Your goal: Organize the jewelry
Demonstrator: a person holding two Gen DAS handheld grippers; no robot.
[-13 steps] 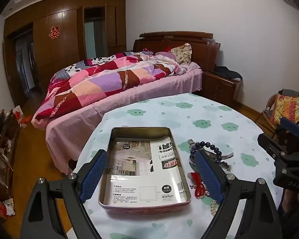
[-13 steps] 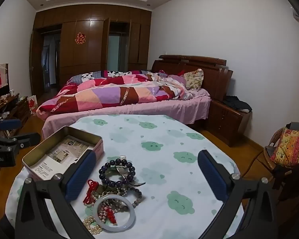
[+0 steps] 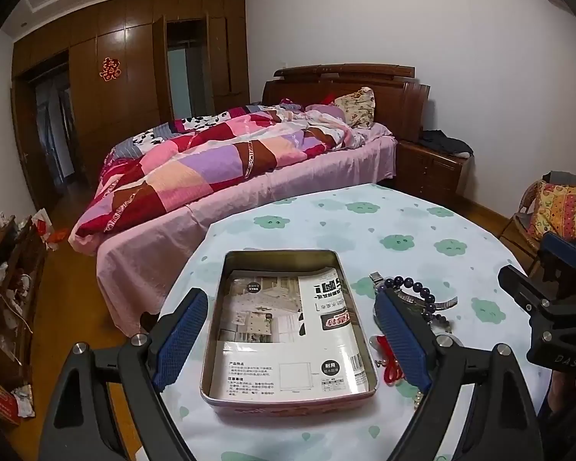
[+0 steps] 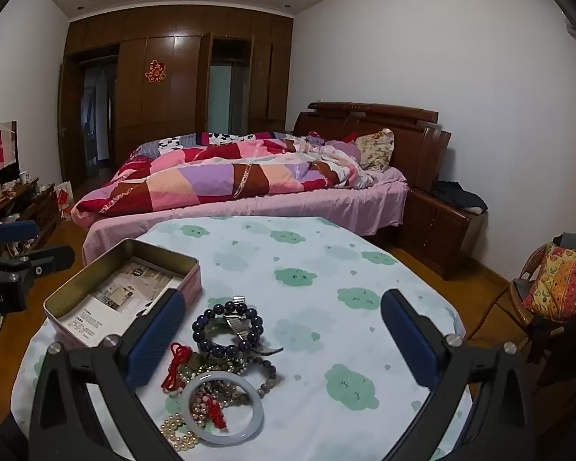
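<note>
An open metal tin (image 3: 288, 395) lined with printed paper sits on the round table; in the right wrist view the tin (image 4: 119, 292) is at the left. My left gripper (image 3: 292, 326) is open, its fingers straddling the tin above it. A jewelry pile lies to the tin's right: a dark bead bracelet (image 4: 226, 330) over a metal watch band (image 4: 238, 319), a red cord (image 4: 174, 365), a pale jade bangle (image 4: 222, 407), pearls (image 4: 176, 432). The bracelet also shows in the left wrist view (image 3: 414, 288). My right gripper (image 4: 284, 326) is open and empty above the pile's right side.
The table wears a white cloth with green clouds (image 4: 326, 276). A bed with a patchwork quilt (image 4: 226, 180) stands behind it, a nightstand (image 4: 441, 226) at its right. A chair with a colourful cushion (image 4: 560, 284) is far right. Clutter lines the left floor (image 3: 7, 288).
Both views have tilted slightly upward and back; the tin and the jewelry lie as before. Both grippers stay open.
</note>
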